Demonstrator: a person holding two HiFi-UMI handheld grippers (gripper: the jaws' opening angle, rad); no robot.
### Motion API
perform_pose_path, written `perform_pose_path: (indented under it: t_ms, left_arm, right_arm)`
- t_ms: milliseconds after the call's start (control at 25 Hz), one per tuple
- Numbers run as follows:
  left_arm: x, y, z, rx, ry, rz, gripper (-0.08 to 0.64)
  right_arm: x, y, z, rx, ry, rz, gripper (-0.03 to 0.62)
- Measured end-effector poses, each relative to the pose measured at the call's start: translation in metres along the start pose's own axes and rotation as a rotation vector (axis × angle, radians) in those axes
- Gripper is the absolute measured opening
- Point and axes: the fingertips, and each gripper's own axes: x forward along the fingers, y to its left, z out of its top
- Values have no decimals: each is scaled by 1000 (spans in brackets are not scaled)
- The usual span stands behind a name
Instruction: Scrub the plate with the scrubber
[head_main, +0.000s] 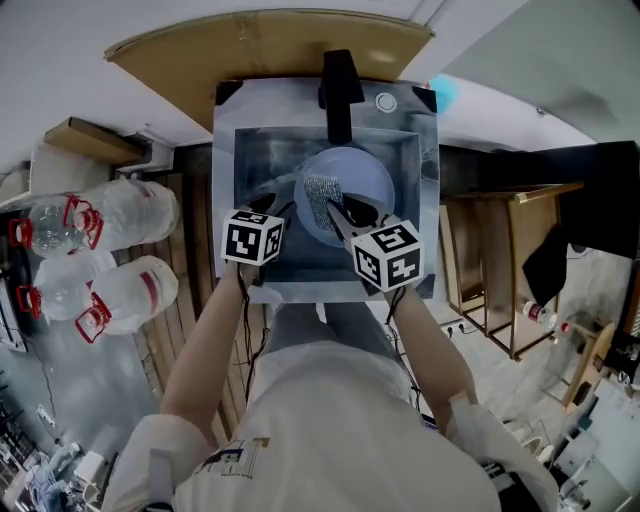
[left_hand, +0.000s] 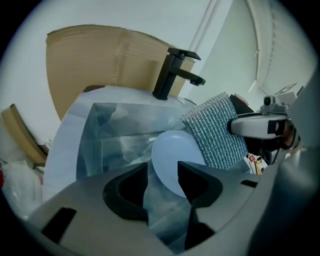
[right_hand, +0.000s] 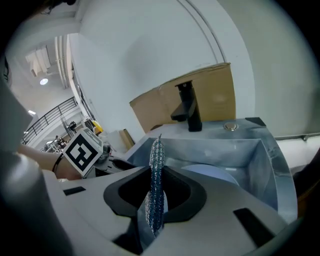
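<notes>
Even, diffuse, bright indoor light throughout; soft sheen on the steel sink (head_main: 226, 200), sparkle on the scrubber (right_hand: 156, 165). Gripper views: strong fisheye bending, dark vignetted corners, near foreground slightly soft.

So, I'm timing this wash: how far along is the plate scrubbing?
Done: scrubber clamped in the right claw; plate sits in the sink. In hand: scrubber held over the plate; left claw open, empty. Left: probably the scrubbing itself; no suds show.

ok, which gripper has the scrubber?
The right gripper: its jaws are shut on the scrubber, held edge-on. The left gripper is open, gripping nothing.
</notes>
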Motion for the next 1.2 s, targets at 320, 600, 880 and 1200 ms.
perform_pose_path:
  t_ms: [320,600,880,1200]
  left_arm:
    - [55,7,-19,-56,21,-34,200]
    - [85,19,-42,-103,85,-48,199]
    - [94,20,-43,-115,84,-72,160]
    - [94,32,-51,-129,100,-46,72]
  right_arm:
    - [48,-22,-49,40,110,10,97]
    - [78,-42,-84,117,166,11,97]
    - [101,-59,-89,122,197,0,98]
    - [126,-62,-102,-125,331,-5,98]
